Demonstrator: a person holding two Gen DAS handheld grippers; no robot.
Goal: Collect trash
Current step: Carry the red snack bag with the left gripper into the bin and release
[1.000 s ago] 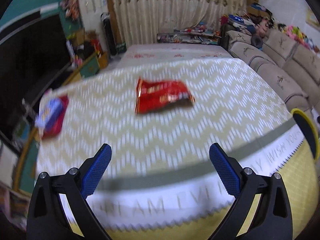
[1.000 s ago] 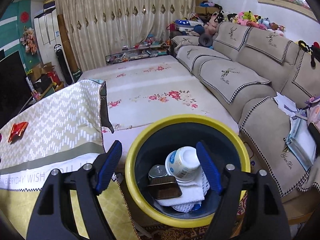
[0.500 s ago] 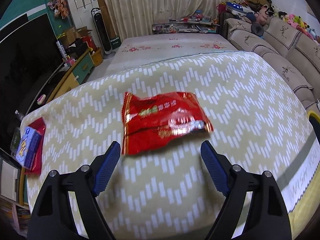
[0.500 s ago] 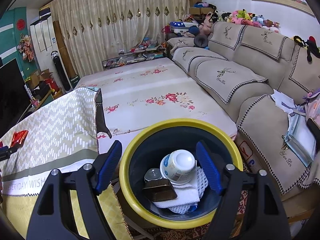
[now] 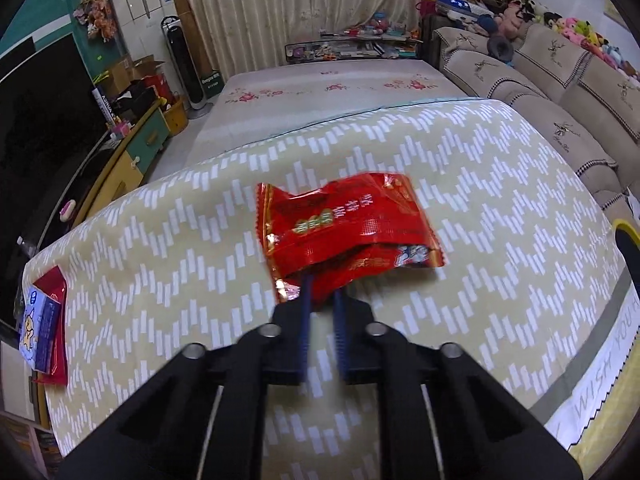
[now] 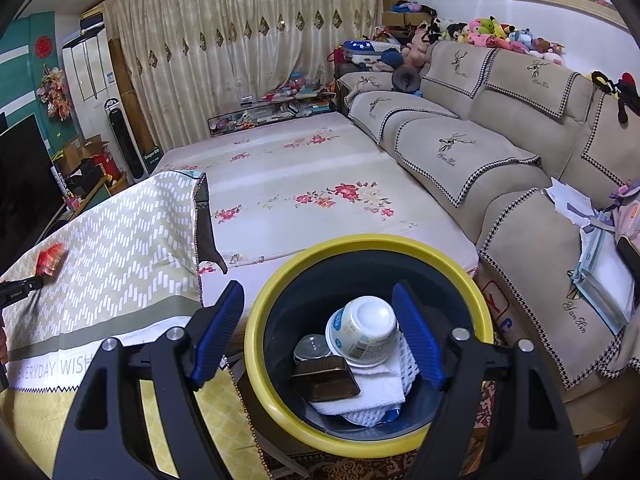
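A red snack wrapper [image 5: 348, 228] lies on the zigzag tablecloth [image 5: 160, 260]. My left gripper [image 5: 322, 296] has its jaws closing tight, and the blue pads pinch the wrapper's near edge. In the right wrist view the same wrapper [image 6: 51, 258] shows far left, with the left gripper [image 6: 20, 288] just below it. My right gripper [image 6: 318, 292] hangs open over the yellow-rimmed bin [image 6: 360, 242], with nothing between its fingers. Inside the bin are a white cup [image 6: 362, 330], a brown tin [image 6: 324, 378] and white foam netting.
A blue-and-red packet [image 5: 42, 332] sits at the table's left edge. The bin's rim [image 5: 624, 226] shows past the table's right edge. A beige sofa [image 6: 500, 152] runs along the right, a floral-covered platform [image 6: 300, 184] lies beyond the table, and a TV cabinet [image 5: 132, 160] stands left.
My left gripper moved forward across the table to the red wrapper and went from wide open to shut on its near edge. The right gripper stayed still and open over the bin.
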